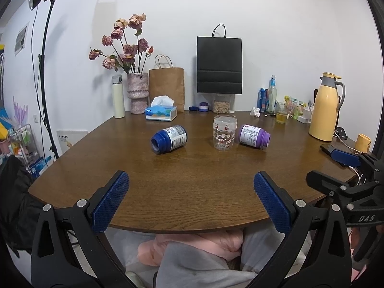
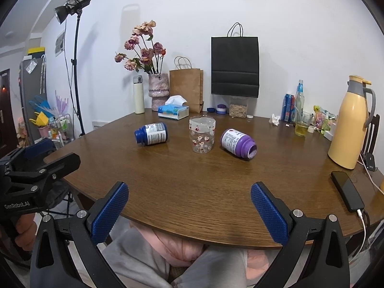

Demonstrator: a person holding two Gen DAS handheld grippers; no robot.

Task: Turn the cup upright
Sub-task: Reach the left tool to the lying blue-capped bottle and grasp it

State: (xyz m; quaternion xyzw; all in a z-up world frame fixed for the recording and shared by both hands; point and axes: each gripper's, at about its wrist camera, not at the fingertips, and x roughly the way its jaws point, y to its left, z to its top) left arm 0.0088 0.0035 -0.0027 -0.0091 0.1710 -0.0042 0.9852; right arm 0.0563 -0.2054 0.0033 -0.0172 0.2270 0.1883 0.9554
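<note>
Cup: the clear cup [image 1: 224, 133] with small red figures printed on it is standing on the table [image 1: 192, 192], well out from the near edge, between two bottles lying on their sides.
Cup's pose: the wider end is sitting at the top and the narrower end on the wood; whether it is mouth-up or mouth-down I cannot tell for sure.
Neighbours: the blue bottle [image 1: 169, 139] is lying apart to the cup's left; the purple bottle [image 1: 253, 136] is lying just beside it on the right.
Left gripper [image 1: 192, 199]: it is hovering over the near table edge, fingers spread wide, pinching nothing.
Right gripper [image 2: 189, 210]: it is likewise hanging at the near edge, fingers spread and empty.
Step in hand: judging by the distance, no reach is under way; both tools are waiting well short of the cup.
Next move: one gripper would be needing to travel forward, straddle the cup's wall without knocking the purple bottle, then close gently.
</note>
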